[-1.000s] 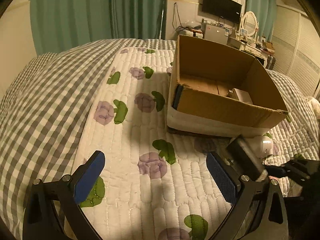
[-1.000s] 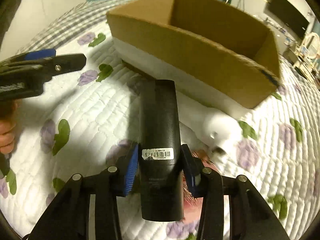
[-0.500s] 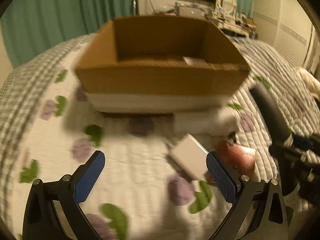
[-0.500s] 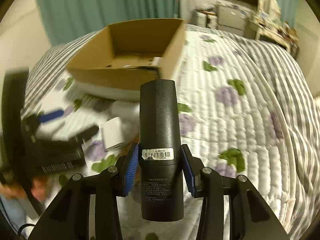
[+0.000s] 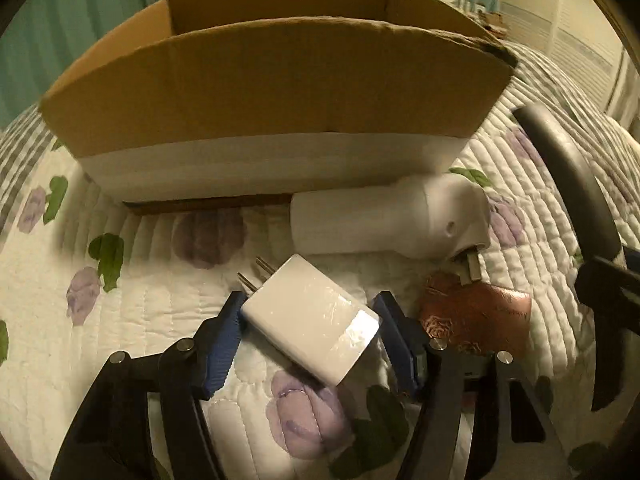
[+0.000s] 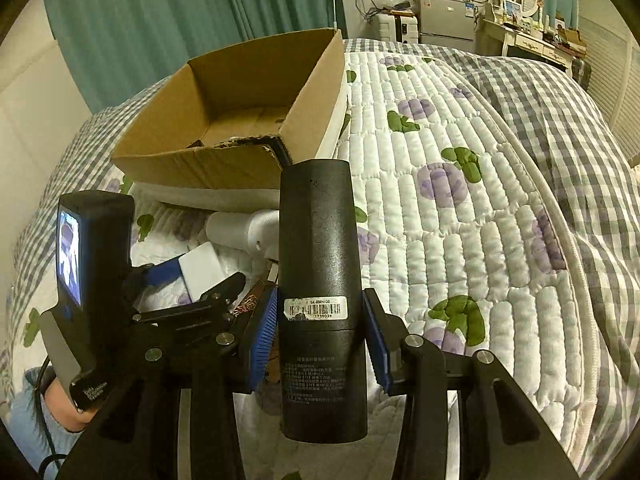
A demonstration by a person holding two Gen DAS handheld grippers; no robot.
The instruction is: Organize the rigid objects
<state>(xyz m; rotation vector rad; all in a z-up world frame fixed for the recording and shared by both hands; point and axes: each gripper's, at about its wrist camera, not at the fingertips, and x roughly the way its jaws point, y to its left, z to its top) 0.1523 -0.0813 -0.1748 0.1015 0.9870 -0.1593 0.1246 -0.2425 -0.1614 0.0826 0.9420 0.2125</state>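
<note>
**White charger between the left jaws, black cylinder gripped on the right**

The left gripper (image 5: 310, 334) straddles the white plug-in charger (image 5: 310, 318), which lies askew on the floral quilt (image 5: 120, 316) in front of the cardboard box (image 5: 276, 80), prongs pointing toward the box. Its blue pads sit at the charger's two sides; firm contact cannot be told. A white cylindrical device (image 5: 384, 222) lies against the box's near wall, and a copper-patterned flat case (image 5: 476, 316) lies beside the charger, away from the box. The right gripper (image 6: 320, 334) clamps a black cylinder (image 6: 318, 280) upright, short of the box's corner.
</note>
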